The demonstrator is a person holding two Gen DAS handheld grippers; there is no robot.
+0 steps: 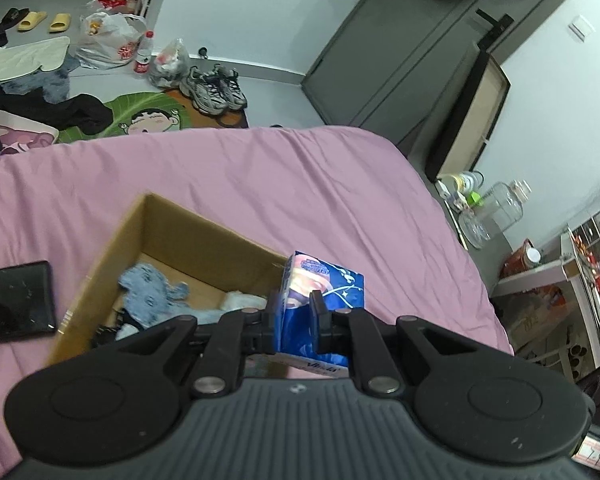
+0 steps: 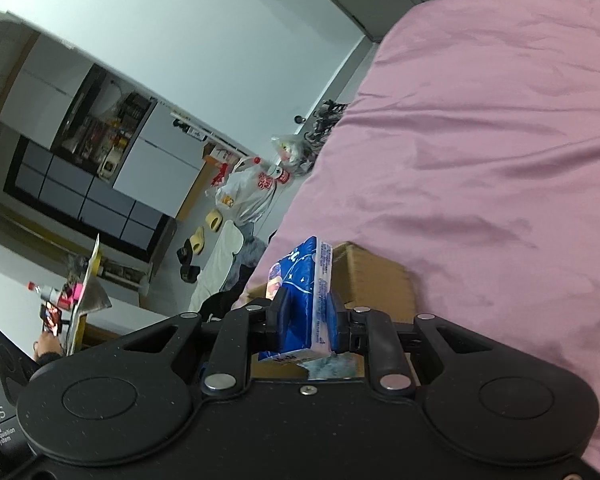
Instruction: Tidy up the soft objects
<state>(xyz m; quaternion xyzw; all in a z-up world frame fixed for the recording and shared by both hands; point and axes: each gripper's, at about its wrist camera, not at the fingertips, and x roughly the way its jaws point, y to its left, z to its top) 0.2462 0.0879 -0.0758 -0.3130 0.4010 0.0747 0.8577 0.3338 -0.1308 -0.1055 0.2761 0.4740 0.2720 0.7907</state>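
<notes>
The pink bed [image 1: 320,184] fills the middle of the left wrist view and the right half of the right wrist view, and apart from the box and a dark phone [image 1: 14,300] at the left edge, the stretch you can see carries no loose soft items.

The cardboard box [image 1: 112,256] sits in the lower left of the left wrist view. It already holds a blue-grey cloth [image 1: 152,292] and something pale [image 1: 244,300] beside it, so part of the sorting looks done.

What is left, as far as these views show, is what you carry. Your left gripper [image 1: 296,320] has its jaws clamped on a blue tissue pack [image 1: 324,288], low in the centre of the frame, just off the box's right corner. Your right gripper [image 2: 310,320] likewise has its jaws pressed on a blue tissue pack [image 2: 300,280], held above the box's edge in the lower centre. Whether these are one pack or two, you cannot tell here.

Both still need lowering into the box. Clothes [image 1: 80,112] on the floor at upper left may also count.
</notes>
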